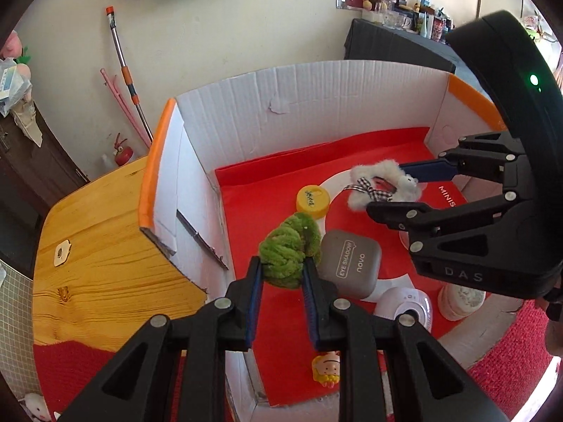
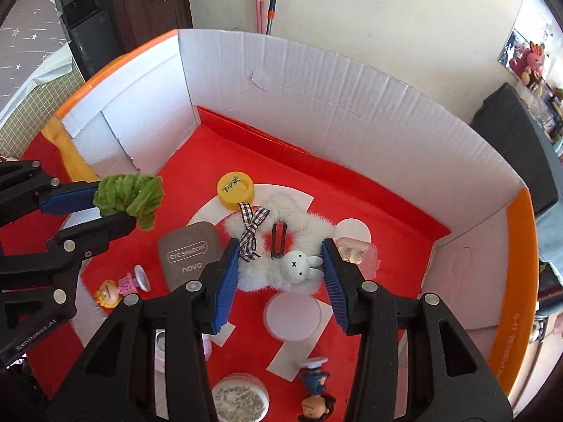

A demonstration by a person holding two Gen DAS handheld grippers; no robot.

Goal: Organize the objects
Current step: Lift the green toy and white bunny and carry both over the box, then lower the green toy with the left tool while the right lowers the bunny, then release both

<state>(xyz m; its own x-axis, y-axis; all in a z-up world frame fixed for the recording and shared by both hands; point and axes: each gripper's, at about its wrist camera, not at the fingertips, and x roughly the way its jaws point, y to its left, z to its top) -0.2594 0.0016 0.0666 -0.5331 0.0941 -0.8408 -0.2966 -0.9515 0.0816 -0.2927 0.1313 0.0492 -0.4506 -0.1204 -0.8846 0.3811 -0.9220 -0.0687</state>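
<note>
Closest in the left wrist view, the left gripper [image 1: 281,274] is clenched on a green chenille scrunchie [image 1: 290,249], its blue pads [image 1: 254,292] pressing the fuzzy loop from both sides, above the red liner [image 1: 253,197] of the box. In the right wrist view the right gripper [image 2: 279,274] has its jaws spread wide on either side of a white furry hair clip [image 2: 281,246] with a checked ribbon bow and a small white rabbit figure; the pads flank it and whether they touch the fur cannot be told.

Near the front edge of the white cardboard box [image 2: 316,81] lie a round clear-lidded jar of pale powder [image 2: 241,395] and a small figurine in a blue outfit [image 2: 315,390]. Just beyond sits a flat white disc [image 2: 292,318]. Toward the left wall lies a blond-haired figurine with a pink suction base [image 2: 121,286], and next to it a grey case printed "EYE SHADOW novo" [image 2: 188,256]. Toward the right wall, just beside the right gripper's pad, sits a small clear plastic box [image 2: 359,255].

Further in, near the middle of the box floor, a yellow round lid [image 2: 235,190] rests just behind the hair clip. The box has orange trim [image 2: 517,281] along its side rims, and it stands on a wooden table [image 1: 105,256].
</note>
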